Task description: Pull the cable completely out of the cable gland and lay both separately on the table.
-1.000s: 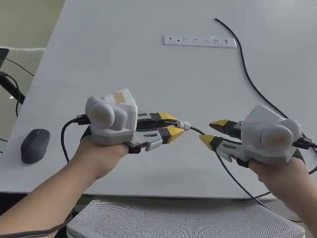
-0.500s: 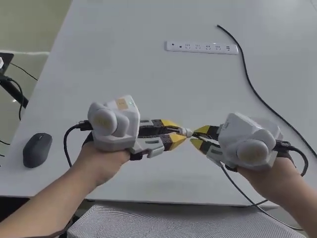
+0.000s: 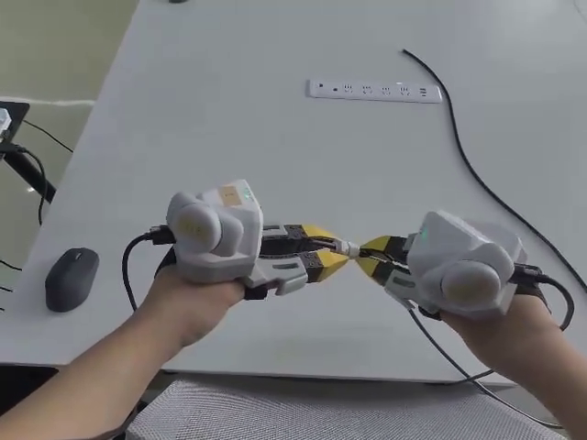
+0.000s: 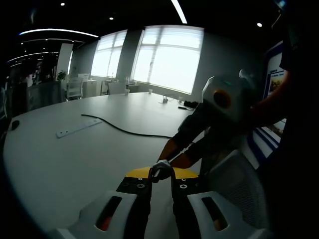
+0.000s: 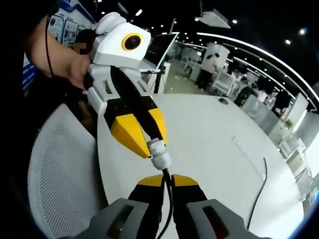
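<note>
Above the pale grey worktop [image 3: 275,137], the left tongs [image 3: 332,254] are clamped on the small white plastic cable gland [image 3: 347,247]. The right tongs [image 3: 367,255], almost tip to tip with them, appear closed on the thin black cable [image 5: 170,188] leaving it.

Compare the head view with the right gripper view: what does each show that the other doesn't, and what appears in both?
Head view: a grey mouse near the table's left edge, and the right gripper seen from outside.
Right gripper view: a close look at the black cable running between that gripper's shut jaws, and an office with desks beyond the table.
Both: the left gripper clamped on the white cable gland, the power strip and the white table.
</note>
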Demonstrator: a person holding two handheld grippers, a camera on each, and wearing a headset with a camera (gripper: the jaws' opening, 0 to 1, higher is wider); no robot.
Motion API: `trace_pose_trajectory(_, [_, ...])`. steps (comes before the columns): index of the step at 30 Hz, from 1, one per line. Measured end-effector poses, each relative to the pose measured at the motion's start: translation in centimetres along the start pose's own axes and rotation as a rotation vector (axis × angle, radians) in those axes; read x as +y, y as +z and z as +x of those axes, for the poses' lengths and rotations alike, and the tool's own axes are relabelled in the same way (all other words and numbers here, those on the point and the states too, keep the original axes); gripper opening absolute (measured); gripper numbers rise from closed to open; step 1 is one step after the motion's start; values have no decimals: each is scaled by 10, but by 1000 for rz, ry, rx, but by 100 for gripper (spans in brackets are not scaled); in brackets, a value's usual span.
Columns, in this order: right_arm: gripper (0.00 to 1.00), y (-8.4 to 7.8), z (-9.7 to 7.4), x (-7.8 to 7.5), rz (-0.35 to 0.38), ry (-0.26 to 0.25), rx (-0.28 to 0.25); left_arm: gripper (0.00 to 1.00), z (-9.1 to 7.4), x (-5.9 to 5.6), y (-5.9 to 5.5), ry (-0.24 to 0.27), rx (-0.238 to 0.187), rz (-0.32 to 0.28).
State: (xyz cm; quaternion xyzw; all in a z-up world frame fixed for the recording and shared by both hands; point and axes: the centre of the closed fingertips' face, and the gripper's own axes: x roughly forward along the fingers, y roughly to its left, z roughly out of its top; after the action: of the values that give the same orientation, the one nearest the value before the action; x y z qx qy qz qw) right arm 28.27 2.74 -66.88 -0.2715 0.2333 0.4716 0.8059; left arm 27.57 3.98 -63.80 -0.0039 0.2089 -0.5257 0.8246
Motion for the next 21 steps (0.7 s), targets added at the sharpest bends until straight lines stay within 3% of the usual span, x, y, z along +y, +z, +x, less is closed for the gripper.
trace_pose_trajectory(10, [0, -8, -1, -2, 58, -5, 1, 15, 1, -3, 1, 3, -6, -4])
trace_pose_trajectory(21, [0, -40, -2, -7, 239, -9, 60, 15, -1, 0, 1, 13, -16, -11])
